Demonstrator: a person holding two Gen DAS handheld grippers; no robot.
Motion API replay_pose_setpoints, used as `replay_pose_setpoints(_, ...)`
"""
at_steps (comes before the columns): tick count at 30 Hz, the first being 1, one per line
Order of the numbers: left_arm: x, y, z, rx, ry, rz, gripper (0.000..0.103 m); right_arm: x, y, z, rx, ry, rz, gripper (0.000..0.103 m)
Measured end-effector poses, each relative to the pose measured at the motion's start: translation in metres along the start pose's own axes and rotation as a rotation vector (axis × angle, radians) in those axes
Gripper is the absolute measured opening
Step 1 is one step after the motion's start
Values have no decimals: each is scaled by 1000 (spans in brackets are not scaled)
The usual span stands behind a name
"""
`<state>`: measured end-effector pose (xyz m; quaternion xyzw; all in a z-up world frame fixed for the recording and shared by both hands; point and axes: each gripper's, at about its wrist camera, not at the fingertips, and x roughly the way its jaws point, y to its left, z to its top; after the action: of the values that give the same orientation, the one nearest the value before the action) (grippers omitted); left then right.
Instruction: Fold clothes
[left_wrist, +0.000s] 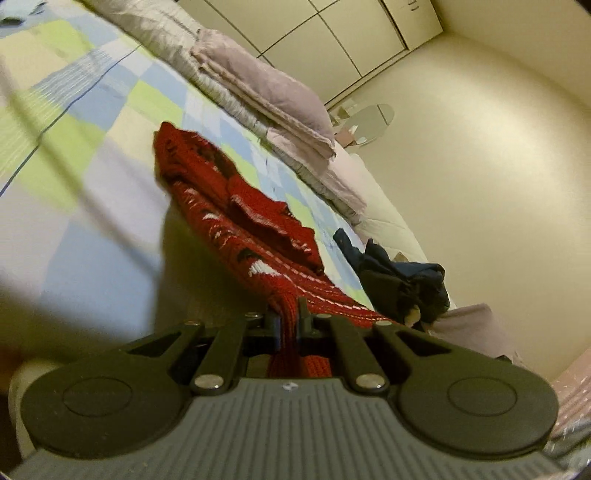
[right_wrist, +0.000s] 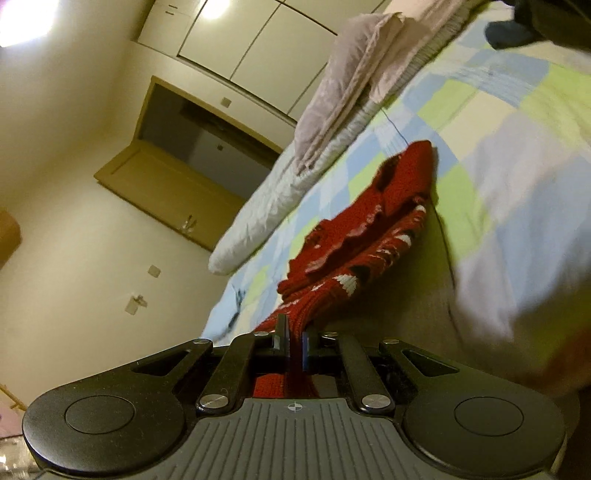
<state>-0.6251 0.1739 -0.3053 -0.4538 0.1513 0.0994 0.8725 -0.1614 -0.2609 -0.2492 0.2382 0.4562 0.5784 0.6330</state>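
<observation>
The left hand-held gripper (left_wrist: 290, 314) is clamped on a red knitted sweater with white pattern marks (left_wrist: 236, 206). Its two fingers are pressed close together with a thick bunch of red knit squeezed between them. The right hand-held gripper (right_wrist: 293, 334) is clamped on the same red sweater (right_wrist: 373, 229), and its fingers are pinched tight on the knit too.

The sweater stretches away from both grippers. It starts at the fingers and runs forward and down to the bed with the blue, green and white checked cover (left_wrist: 74, 110). The near end is lifted up in the air. The far end looks as if it rests on the bed cover, bunched and wrinkled, though the blur makes that hard to be sure of. So the long way of the sweater goes straight out from each gripper toward the pillows.

In the left view the sweater leans off to the left as it goes away. In the right view it leans off to the right. That suggests each gripper holds its own part of the same near edge, one on each side. Both seem about equally near to it, since both already hold it.

A folded pale purple blanket (left_wrist: 266, 85) lies along the far side of the bed. A dark blue heap of clothes (left_wrist: 402, 273) sits near the bed's edge, apart from the sweater.

The next move probably needs both grippers to carry the near edge together, so the sweater lays down flat and straight for a fold.
</observation>
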Motion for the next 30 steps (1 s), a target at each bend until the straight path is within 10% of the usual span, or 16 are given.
replay_pose_setpoints(14,-77,-8,-67,-48,28,-13,4,-65,17,-101,105,-23,-22,4)
replay_pose_setpoints(30,-25,4,12,-109,56,-53,4,-23,24,-18,-3,-7,-31,4)
